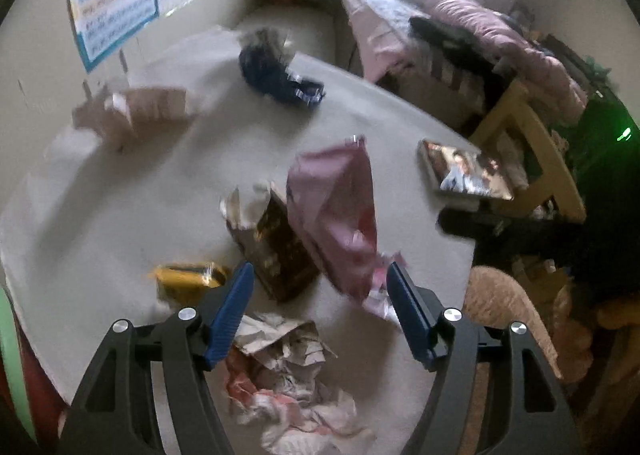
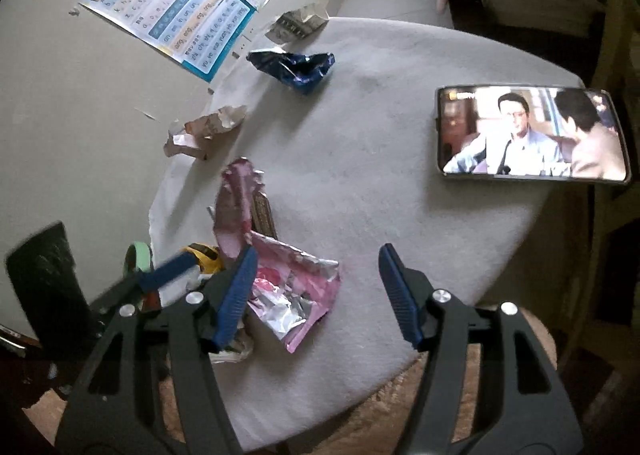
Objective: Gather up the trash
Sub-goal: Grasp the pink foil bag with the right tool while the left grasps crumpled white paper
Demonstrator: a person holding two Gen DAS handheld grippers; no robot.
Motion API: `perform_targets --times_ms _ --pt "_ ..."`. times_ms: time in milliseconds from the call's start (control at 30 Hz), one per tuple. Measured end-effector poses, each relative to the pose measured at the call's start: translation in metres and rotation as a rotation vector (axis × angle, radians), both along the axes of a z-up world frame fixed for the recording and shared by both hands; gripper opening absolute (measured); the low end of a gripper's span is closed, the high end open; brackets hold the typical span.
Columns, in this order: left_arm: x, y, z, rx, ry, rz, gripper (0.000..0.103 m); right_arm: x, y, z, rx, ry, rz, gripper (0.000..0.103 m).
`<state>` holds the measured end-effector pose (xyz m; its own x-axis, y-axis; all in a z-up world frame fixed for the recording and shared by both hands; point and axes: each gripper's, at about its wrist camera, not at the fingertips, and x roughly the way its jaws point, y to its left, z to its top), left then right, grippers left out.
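Pink wrapper (image 2: 292, 287) | touching right claw (image 2: 316, 291) left finger | jaws apart

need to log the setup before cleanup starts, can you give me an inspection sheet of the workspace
surface: round table with a pale cloth, partly bare.
job's things: pink wrapper, blue wrapper, brown paper scrap, crumpled paper, dark packet, yellow packet.
clutter: phone lying flat, screen playing video; green tape roll.
grippers: left gripper open over the crumpled paper; right gripper open, holding nothing.
cables: nothing seen.
surroundings: wall chart, bedding, wooden chair.
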<state>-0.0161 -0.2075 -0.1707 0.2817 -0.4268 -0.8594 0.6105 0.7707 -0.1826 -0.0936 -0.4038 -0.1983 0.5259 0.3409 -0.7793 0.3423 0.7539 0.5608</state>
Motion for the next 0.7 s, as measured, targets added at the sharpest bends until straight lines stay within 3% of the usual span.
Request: perform_targets --times_ms 200,300,433,467,500,533,633,700 --pt "-0.015 0.027 0.021 0.013 -0.057 0.039 0.066 0.013 0.014 0.014 -0.025 -0.035 0.032 0.061" --pt "-0.015 0.038 0.010 -0.022 0.024 0.087 0.066 0.013 0.024 0.020 -0.045 -0.052 0.042 0.061" --pt "-0.021 0.033 -0.020 0.019 0.085 0.105 0.064 0.006 0.038 0.024 -0.093 -0.045 0.042 0.061" --pt "-0.022 0.029 -0.025 0.040 0.071 0.104 0.062 0.004 0.040 0.024 -0.104 -0.040 0.039 0.061" --pt "-0.021 0.027 -0.026 0.047 0.062 0.100 0.043 0.003 0.042 0.025 -0.113 -0.033 0.036 0.061" --pt "-0.020 0.027 -0.026 0.054 0.056 0.101 0.033 0.002 0.045 0.025 -0.126 -0.025 0.037 0.061" --pt "-0.015 0.046 -0.018 -0.031 0.113 0.154 0.016 0.006 0.057 0.029 -0.181 -0.005 0.060 0.061" --pt "-0.018 0.070 -0.007 -0.079 0.110 0.195 0.014 0.013 0.066 0.030 -0.212 0.002 0.079 0.061"
